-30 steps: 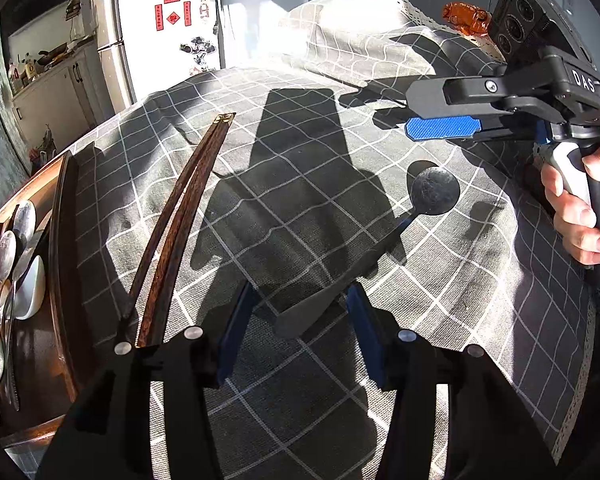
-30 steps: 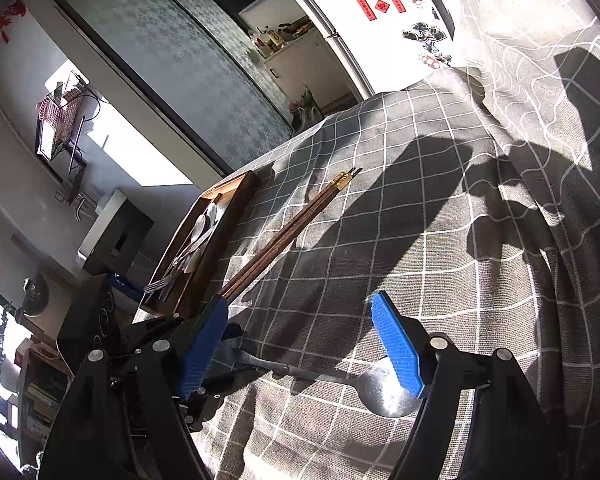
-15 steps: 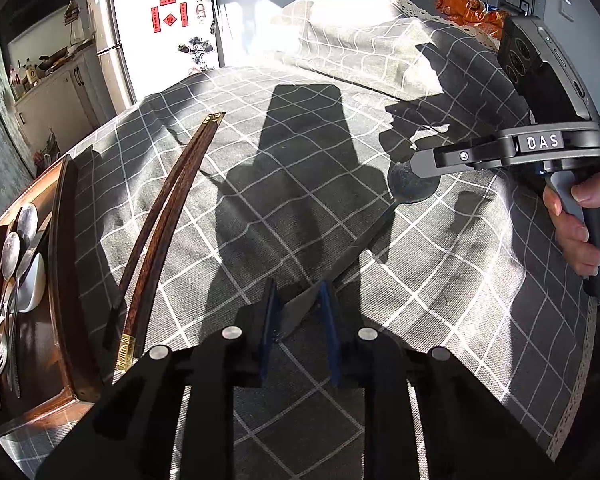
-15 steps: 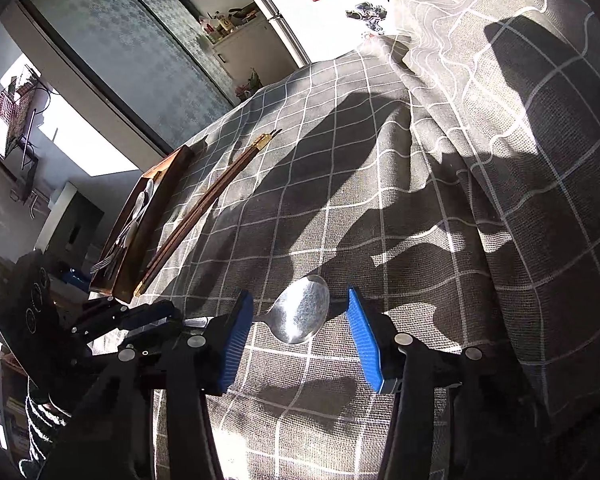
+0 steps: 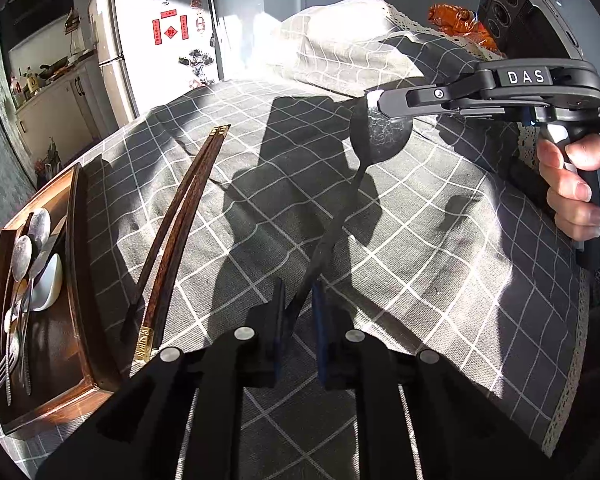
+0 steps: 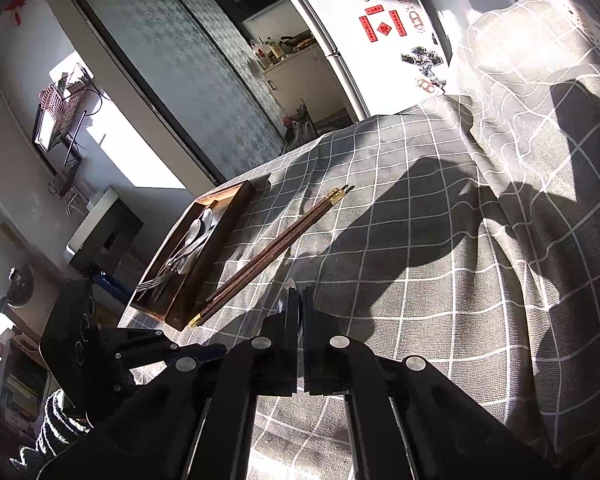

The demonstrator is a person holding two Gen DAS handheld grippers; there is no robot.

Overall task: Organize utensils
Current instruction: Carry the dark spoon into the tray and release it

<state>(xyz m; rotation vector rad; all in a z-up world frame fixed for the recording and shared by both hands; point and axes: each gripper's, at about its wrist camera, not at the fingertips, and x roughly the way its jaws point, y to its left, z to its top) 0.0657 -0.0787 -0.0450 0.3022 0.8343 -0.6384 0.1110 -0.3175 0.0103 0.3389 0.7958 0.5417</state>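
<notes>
I have the metal spoon (image 5: 380, 136) caught at both ends, lifted clear of the grey checked tablecloth (image 5: 440, 248). My left gripper (image 5: 298, 300) has its jaws closing on the spoon's handle, and the blue pads sit against the handle's end. My right gripper (image 5: 374, 102) is clenched on the far rim of the spoon's bowl; in the left wrist view I see its black fingers reaching in from the right, with a hand (image 5: 572, 188) wrapped round the grip below the body marked DAS. From the right wrist view the fingers (image 6: 288, 320) stand pressed together, with a thin bright edge of the bowl poking out just past their tips.

A pair of dark wooden chopsticks (image 5: 180, 224) with gold end caps lies on the cloth to the left of the spoon, running lengthwise and nearly parallel. Further left, at the table's edge, sits the wooden tray (image 5: 80, 300). It holds several metal spoons (image 5: 32, 236), a white ceramic spoon (image 5: 50, 280) and forks (image 5: 2, 364) lying together in its long compartment. A fridge (image 5: 160, 52) with red stickers stands beyond the table.
</notes>
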